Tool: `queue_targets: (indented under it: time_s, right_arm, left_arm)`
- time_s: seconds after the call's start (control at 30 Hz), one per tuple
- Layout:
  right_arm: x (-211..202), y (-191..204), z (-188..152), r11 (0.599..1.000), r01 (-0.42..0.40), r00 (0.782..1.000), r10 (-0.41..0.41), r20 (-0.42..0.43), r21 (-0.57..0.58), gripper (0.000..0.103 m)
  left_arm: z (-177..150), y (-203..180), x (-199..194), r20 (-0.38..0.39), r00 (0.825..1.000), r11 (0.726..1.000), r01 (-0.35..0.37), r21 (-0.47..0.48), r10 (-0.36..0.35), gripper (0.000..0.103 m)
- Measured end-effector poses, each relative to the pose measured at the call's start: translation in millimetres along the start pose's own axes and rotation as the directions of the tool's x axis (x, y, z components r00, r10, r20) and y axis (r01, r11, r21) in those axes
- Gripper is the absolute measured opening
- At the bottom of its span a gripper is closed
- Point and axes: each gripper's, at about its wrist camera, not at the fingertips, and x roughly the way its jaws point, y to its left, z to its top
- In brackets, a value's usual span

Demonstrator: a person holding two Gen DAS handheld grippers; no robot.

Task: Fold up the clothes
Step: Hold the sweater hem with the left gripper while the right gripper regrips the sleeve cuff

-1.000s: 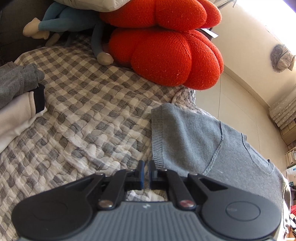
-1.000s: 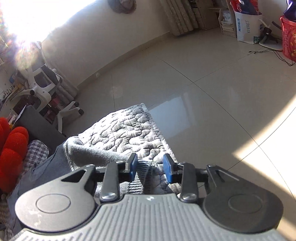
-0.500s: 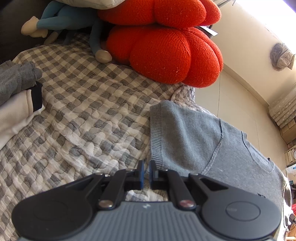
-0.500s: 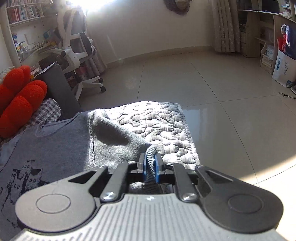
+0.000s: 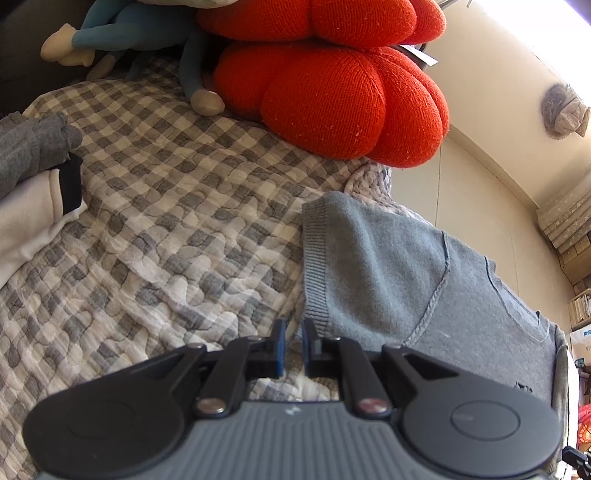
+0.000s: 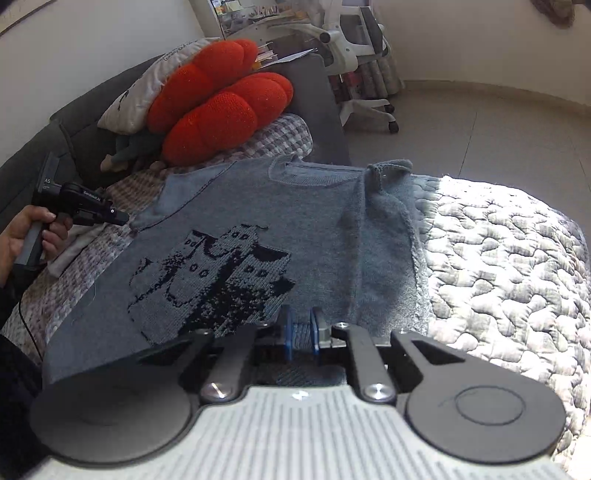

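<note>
Since the earlier frame, the right wrist view has swung from floor to sofa. In the left wrist view, the left gripper point(image 5: 293, 345) sits low centre, its jaws having just eased apart to a narrow gap with nothing pinched between them; the grey sweater point(image 5: 406, 280) lies at right on the checked quilt point(image 5: 166, 221). Two red cushions point(image 5: 332, 110) are stacked at the top, one blue plush toy point(image 5: 129, 29) at upper left. In the right wrist view, the right gripper point(image 6: 300, 334) pinches ribbed sweater fabric at lower centre. The sweater spreads mid-frame, one sleeve folded inward. A hand point(image 6: 22, 236) at left holds the other gripper.
</note>
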Motion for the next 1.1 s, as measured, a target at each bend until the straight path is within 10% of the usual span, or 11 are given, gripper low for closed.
queue_targets:
  time_s: [0.33, 0.43, 0.57, 0.7, 0.83, 1.1]
  right_arm:
    - [15, 0, -7, 0.998, 0.051, 0.996, -0.053, -0.069, -0.028, 0.039]
    - [14, 8, -3, 0.996, 0.053, 0.997, -0.057, -0.052, -0.069, 0.008]
    - [1, 5, 10, 0.977, 0.197, 0.980, -0.194, 0.042, -0.082, 0.003]
    - [-12, -14, 17, 0.873, 0.487, 0.869, -0.480, 0.121, -0.036, 0.003]
    - [-16, -36, 21, 0.606, 0.791, 0.590, -0.793, 0.154, 0.088, 0.006]
    - [-16, -49, 19, 0.644, 0.745, 0.640, -0.764, 0.085, 0.177, 0.016]
  left_arm:
    - [0, 0, 5, -0.013, 1.000, 1.000, -0.002, -0.008, 0.002, 0.018]
    - [1, 2, 5, -0.011, 1.000, 1.000, -0.007, -0.014, 0.007, 0.020]
    - [0, 3, 5, -0.013, 1.000, 1.000, -0.010, -0.016, 0.009, 0.020]
    - [0, 3, 4, -0.011, 1.000, 1.000, -0.013, -0.018, 0.013, 0.020]
    - [-1, 0, 6, -0.012, 1.000, 1.000, -0.018, -0.012, 0.017, 0.020]
    - [1, 2, 9, -0.014, 1.000, 1.000, -0.019, -0.008, 0.019, 0.021]
